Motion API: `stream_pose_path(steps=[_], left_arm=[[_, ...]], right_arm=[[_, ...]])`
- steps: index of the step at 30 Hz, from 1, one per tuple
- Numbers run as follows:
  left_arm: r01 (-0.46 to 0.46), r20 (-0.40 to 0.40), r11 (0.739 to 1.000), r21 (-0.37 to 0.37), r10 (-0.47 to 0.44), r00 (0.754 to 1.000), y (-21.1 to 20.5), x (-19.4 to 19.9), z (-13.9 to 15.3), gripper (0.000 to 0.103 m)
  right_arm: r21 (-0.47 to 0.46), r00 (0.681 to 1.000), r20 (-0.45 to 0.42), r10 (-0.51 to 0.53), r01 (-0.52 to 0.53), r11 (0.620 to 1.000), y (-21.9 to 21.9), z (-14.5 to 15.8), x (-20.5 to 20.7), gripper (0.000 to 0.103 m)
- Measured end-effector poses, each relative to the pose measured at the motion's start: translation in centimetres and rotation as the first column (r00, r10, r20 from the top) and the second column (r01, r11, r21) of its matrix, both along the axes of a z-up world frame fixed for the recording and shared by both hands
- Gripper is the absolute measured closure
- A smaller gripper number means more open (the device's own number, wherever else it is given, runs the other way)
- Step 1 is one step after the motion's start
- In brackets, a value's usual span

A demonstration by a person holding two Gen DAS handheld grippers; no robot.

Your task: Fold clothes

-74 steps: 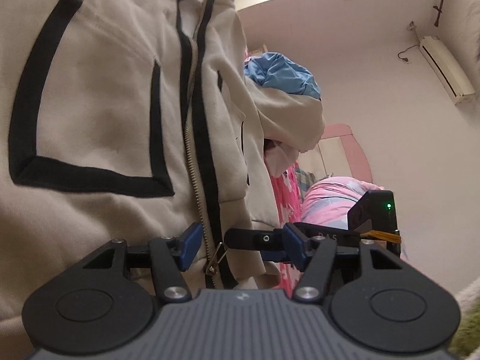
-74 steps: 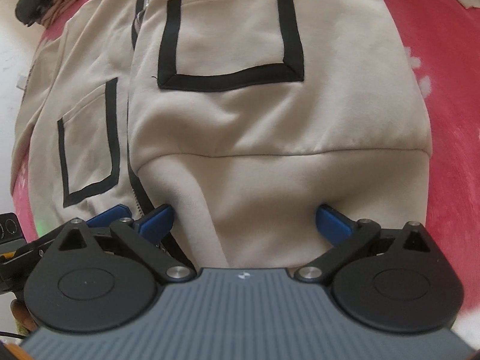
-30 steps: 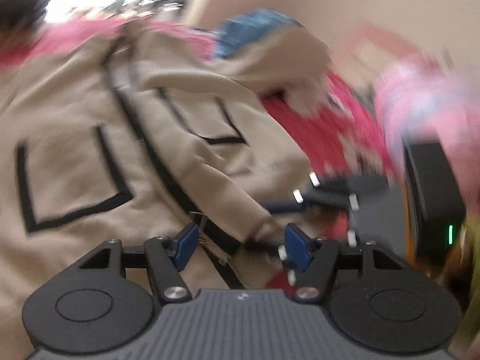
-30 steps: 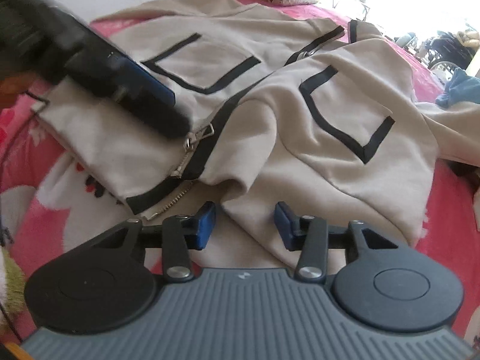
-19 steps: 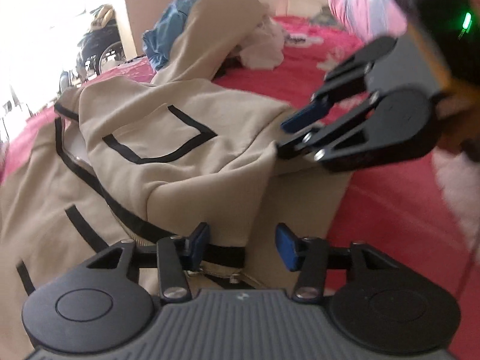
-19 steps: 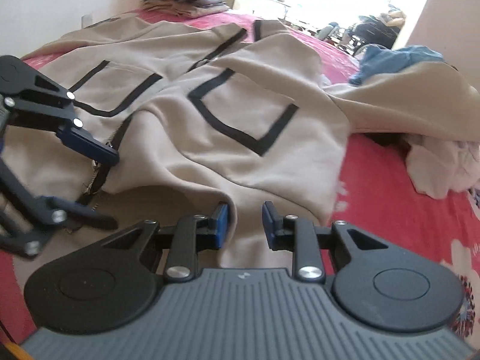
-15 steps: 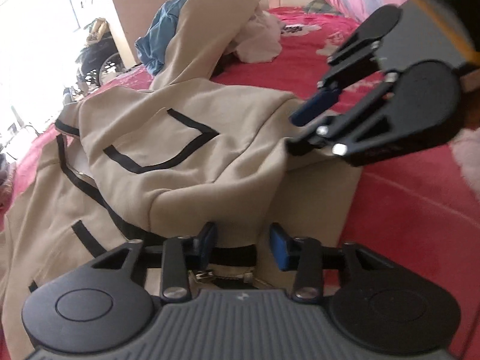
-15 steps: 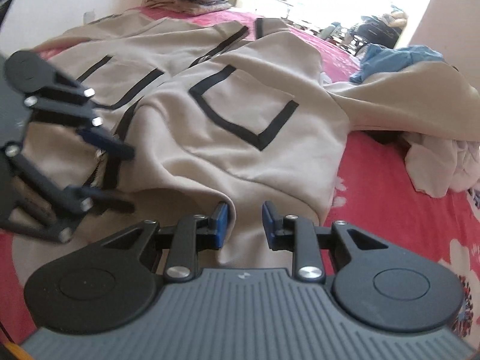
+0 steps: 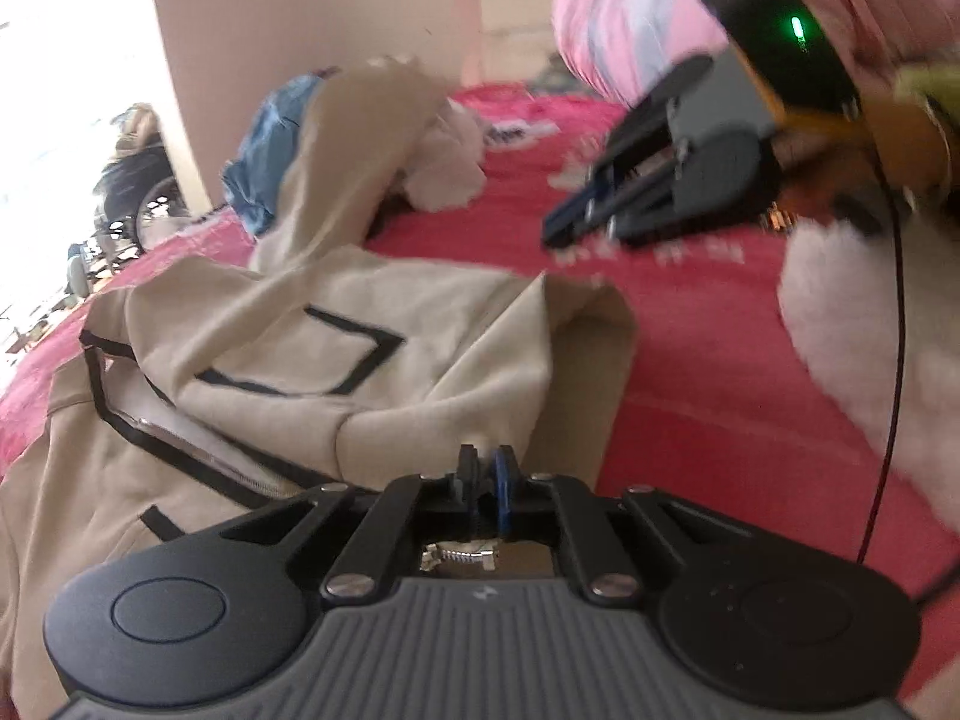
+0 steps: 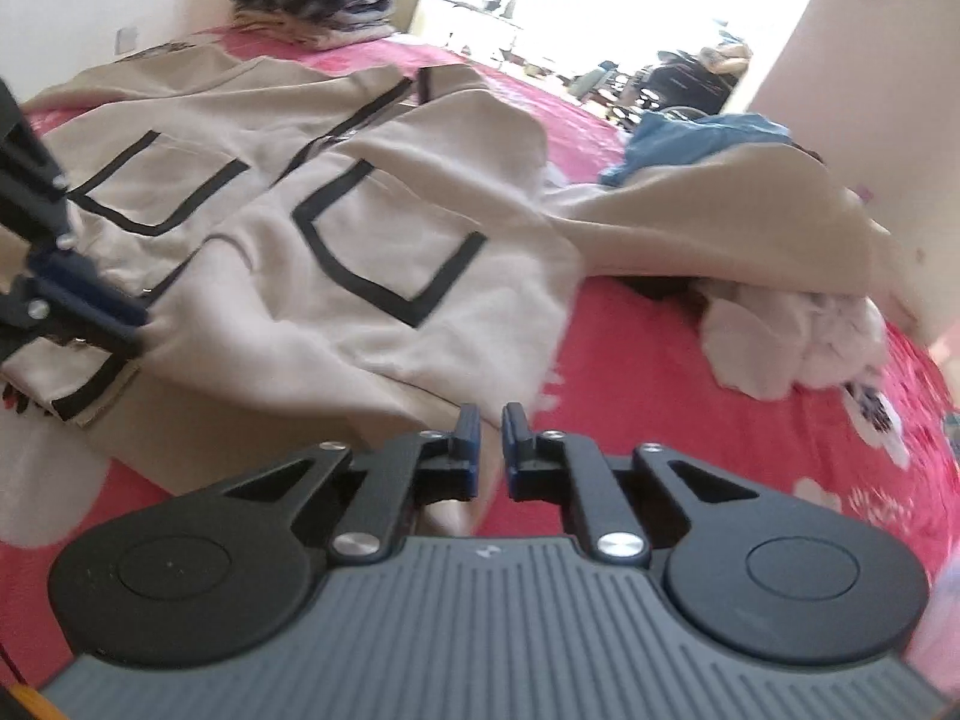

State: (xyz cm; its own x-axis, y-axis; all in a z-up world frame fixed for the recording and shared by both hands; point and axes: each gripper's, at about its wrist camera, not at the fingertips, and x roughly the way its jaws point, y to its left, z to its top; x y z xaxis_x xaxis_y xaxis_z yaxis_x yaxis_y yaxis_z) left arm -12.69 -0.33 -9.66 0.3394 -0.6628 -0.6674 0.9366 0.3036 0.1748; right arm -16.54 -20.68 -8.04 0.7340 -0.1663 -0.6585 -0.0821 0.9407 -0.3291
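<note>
The beige zip-up jacket (image 10: 384, 222) with black-trimmed pockets lies spread front-up on the red bedspread (image 10: 708, 420), one sleeve trailing off toward a blue garment (image 10: 708, 138) and a heap of pale clothes (image 10: 798, 342) at the far side. Its bottom hem is the edge nearest both cameras.

The left tongs (image 9: 485, 483) have just been closing and now sit pressed together at the hem beside the zipper (image 9: 459, 558); the right wrist view shows their tips buried in a pinch of fabric, so they appear to have hold of the jacket. The right tongs (image 10: 486, 441) have also just been closing to a narrow slit at the hem's other corner. Beige cloth shows in and behind that slit, but whether the pads truly bite it I cannot tell — the left wrist view shows the right tongs (image 9: 591, 213) blurred and seemingly clear of the fabric.

That is the main risk: if the right side has only a sliver of cloth, or none, lifting the hem would raise one corner alone and the fold would skew or collapse. The open front is another worry — one panel overlaps the other loosely, so a pinch may catch a single layer and let the rest slide. The trailing sleeve, draped over the other clothes, could drag them along.
</note>
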Motion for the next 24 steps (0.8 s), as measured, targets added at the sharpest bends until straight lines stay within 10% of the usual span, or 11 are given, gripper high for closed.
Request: stream_pose_path(steps=[7, 13, 19, 24], left_arm=[[0.02, -0.022, 0.999, 0.029, -0.019, 1.0, 0.4, 0.4, -0.7, 0.097], [0.002, -0.053, 0.999, -0.033, -0.003, 0.999, 1.1, 1.5, 0.6, 0.098], [-0.015, -0.12, 0.993, -0.115, 0.001, 0.993, 2.5, 3.2, 2.4, 0.098], [0.021, -0.123, 0.993, -0.117, -0.036, 0.992, 3.2, 3.4, 3.4, 0.098]], right_arm=[[0.033, 0.991, -0.042, 0.129, -0.128, 0.991, 0.5, 0.0, -1.4, 0.097], [-0.166, 0.911, -0.127, 0.392, -0.409, 0.897, 5.6, -1.8, -2.7, 0.076], [-0.272, 0.887, -0.153, 0.437, -0.462, 0.844, 7.1, -3.5, -1.4, 0.069], [-0.182, 0.913, -0.144, 0.382, -0.403, 0.897, 5.4, -2.4, 0.3, 0.102]])
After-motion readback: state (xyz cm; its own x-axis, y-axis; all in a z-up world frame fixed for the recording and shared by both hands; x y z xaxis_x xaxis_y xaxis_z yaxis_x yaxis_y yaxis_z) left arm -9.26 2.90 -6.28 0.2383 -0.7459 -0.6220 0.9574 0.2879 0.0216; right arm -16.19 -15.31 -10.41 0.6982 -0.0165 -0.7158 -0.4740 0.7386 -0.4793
